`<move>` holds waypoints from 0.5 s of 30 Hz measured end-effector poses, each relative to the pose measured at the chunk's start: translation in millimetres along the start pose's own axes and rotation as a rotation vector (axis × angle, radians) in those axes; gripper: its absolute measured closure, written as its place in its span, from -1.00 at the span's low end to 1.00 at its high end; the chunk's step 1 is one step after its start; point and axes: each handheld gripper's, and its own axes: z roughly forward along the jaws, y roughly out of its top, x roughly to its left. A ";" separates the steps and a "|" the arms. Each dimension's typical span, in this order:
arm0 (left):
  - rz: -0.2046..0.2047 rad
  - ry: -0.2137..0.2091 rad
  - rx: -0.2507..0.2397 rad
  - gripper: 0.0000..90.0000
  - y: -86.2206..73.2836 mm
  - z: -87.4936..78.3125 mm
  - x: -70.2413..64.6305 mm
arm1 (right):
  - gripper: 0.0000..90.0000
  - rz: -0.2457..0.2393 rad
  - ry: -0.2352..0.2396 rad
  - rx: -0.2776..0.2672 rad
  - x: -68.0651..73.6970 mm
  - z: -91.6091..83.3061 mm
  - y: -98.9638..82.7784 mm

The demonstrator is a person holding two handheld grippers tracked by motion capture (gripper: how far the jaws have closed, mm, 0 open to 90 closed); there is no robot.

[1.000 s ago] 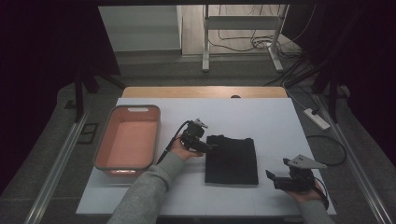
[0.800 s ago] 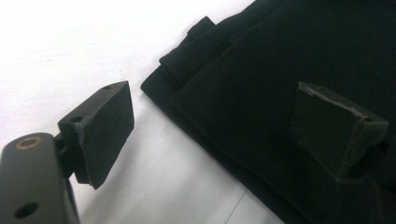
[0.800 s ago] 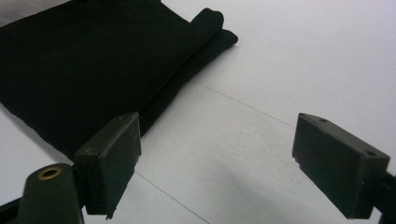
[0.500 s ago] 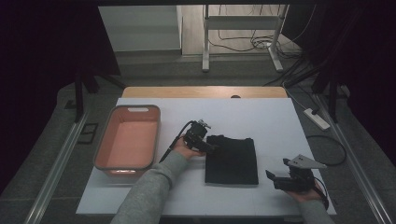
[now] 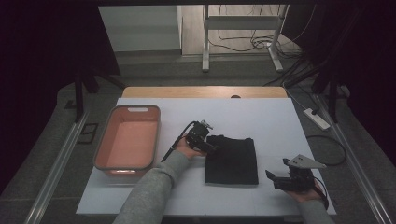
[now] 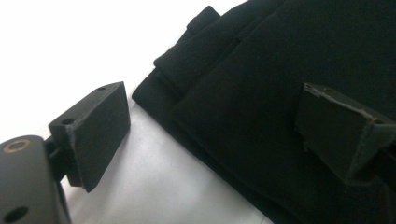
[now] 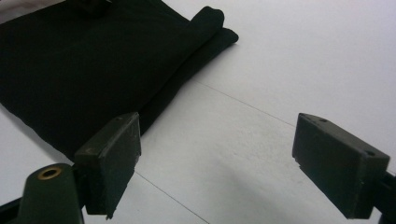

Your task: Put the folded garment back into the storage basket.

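Under the left gripper [image 6: 212, 135] lies black cloth [image 6: 280, 79].

The white table [image 5: 261, 116] carried a folded black cloth [image 5: 232, 160] between the two grippers and a pink bin [image 5: 128, 137] left of the left gripper [image 5: 211, 148].

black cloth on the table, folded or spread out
Folded. The black cloth shows stacked layers stepping along its edge in the left gripper view, and a doubled corner in the right gripper view.
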 end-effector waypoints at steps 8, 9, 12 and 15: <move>0.062 0.018 -0.002 -0.63 1.6 3.2 -6.0 | -0.64 0.001 -0.001 0.001 0.1 -0.2 -0.1; 0.070 0.015 -0.002 -0.60 1.4 2.8 -5.8 | -0.64 0.001 -0.002 0.001 0.1 -0.2 -0.1; 0.082 -0.002 -0.010 -0.40 0.9 1.2 -6.7 | -0.64 0.002 -0.003 0.001 0.0 -0.2 -0.2; 0.096 -0.032 -0.010 -0.11 -0.1 -0.7 -8.0 | -0.64 0.002 -0.005 -0.001 0.0 -0.3 -0.2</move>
